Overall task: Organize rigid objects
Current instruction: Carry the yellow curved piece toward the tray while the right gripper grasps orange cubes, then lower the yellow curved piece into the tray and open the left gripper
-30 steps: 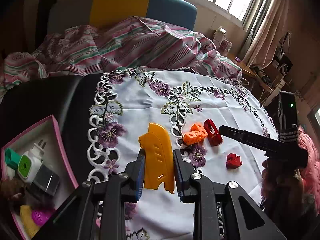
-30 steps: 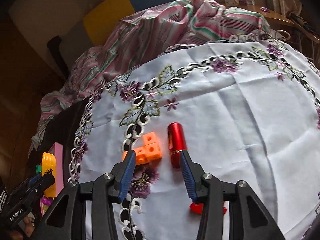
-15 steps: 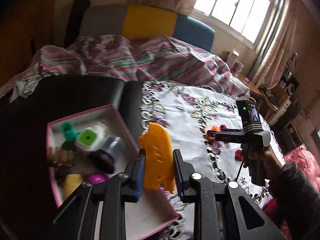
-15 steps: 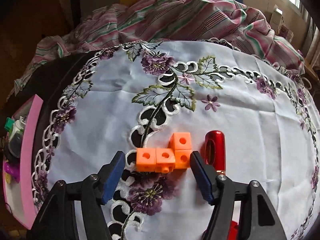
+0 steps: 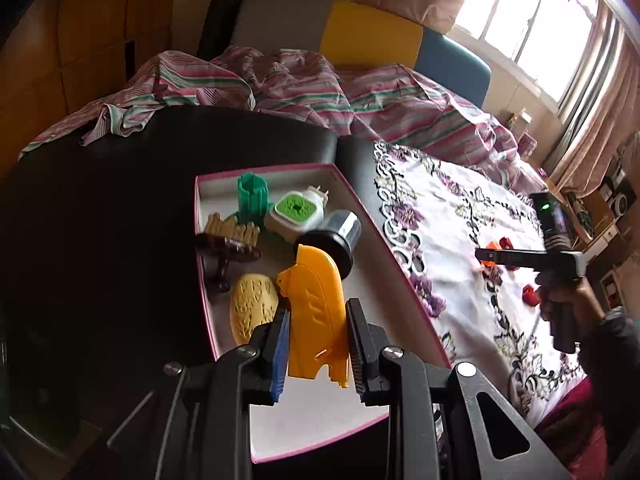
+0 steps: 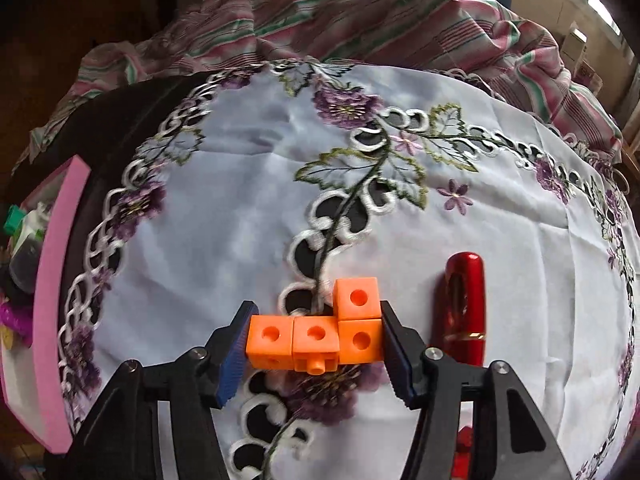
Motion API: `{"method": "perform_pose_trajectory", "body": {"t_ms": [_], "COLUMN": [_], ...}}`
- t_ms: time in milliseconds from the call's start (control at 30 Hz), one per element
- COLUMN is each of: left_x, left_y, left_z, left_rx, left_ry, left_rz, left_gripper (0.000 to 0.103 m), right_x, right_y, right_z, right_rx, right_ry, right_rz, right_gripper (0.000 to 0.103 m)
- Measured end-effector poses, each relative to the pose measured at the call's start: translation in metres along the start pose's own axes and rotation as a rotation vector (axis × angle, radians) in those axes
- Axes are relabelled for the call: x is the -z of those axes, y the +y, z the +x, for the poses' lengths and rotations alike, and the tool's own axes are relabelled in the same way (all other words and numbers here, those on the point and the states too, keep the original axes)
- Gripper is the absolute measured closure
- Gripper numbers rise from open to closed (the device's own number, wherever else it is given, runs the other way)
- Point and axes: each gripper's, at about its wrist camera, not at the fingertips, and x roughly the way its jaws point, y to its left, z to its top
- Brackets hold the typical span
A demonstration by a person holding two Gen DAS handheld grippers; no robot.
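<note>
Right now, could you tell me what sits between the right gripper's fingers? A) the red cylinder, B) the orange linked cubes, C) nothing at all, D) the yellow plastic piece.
B: in the right wrist view the orange linked cubes span the gap of the right gripper, whose jaws have just been closing on them, while the red cylinder lies outside, beside the right finger.

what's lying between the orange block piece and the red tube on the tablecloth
Nothing. In the right wrist view only bare white tablecloth separates the orange blocks from the red tube, apart from the right hand-held gripper finger beside the blocks.
</note>
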Motion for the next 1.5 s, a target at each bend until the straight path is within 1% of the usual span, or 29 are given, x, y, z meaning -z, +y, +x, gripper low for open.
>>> {"method": "perform_pose_trajectory", "body": {"t_ms": [100, 167, 233, 267, 467, 533, 1000, 1033, 1133, 1233, 1400, 1500], "left_x": [0.006, 0.008, 0.01, 0.011, 0.016, 0.019, 0.039, 0.039, 0.042, 0.045, 0.04, 0.032], "left_y": [-0.005, -0.008, -0.012, -0.014, -0.018, -0.018, -0.017, -0.016, -0.013, -0.007, -0.004, -0.015], "left_z": [0.002, 0.001, -0.001, -0.004, -0.016, -0.018, -0.019, -0.019, -0.02, -0.017, -0.006, 0.009], "left_rx": [0.001, -0.006, -0.019, -0.025, -0.069, -0.076, -0.094, -0.093, -0.09, -0.065, 0.061, 0.115], "left_ry": [0.003, -0.003, -0.016, -0.024, -0.072, -0.071, -0.049, -0.049, -0.043, -0.025, 0.015, 0.039], "left_rz": [0.012, 0.02, 0.035, 0.043, 0.078, 0.083, 0.088, 0.087, 0.081, 0.054, -0.012, -0.008], "left_gripper": [0.077, 0.077, 0.077, 0.077, 0.077, 0.077, 0.077, 0.077, 0.077, 0.077, 0.077, 0.077], "right_x": [0.014, 0.024, 0.033, 0.036, 0.038, 0.038, 0.041, 0.041, 0.041, 0.041, 0.04, 0.038], "right_y": [0.022, 0.031, 0.033, 0.035, 0.033, 0.031, 0.032, 0.032, 0.033, 0.033, 0.033, 0.032], "right_z": [-0.007, -0.005, 0.005, 0.004, 0.005, 0.004, 0.006, 0.006, 0.005, 0.006, 0.006, 0.007], "right_rx": [-0.027, -0.024, -0.035, -0.027, -0.034, -0.045, -0.05, -0.067, -0.057, -0.053, -0.045, -0.045], "right_ry": [-0.007, -0.004, 0.025, 0.001, -0.007, -0.011, -0.041, -0.039, -0.043, -0.045, -0.045, -0.041], "right_rz": [-0.05, -0.074, -0.073, -0.082, -0.092, -0.084, -0.114, -0.142, -0.153, -0.161, -0.173, -0.172], "right_gripper": [0.043, 0.043, 0.043, 0.043, 0.043, 0.043, 0.042, 0.042, 0.043, 0.043, 0.043, 0.043]}}
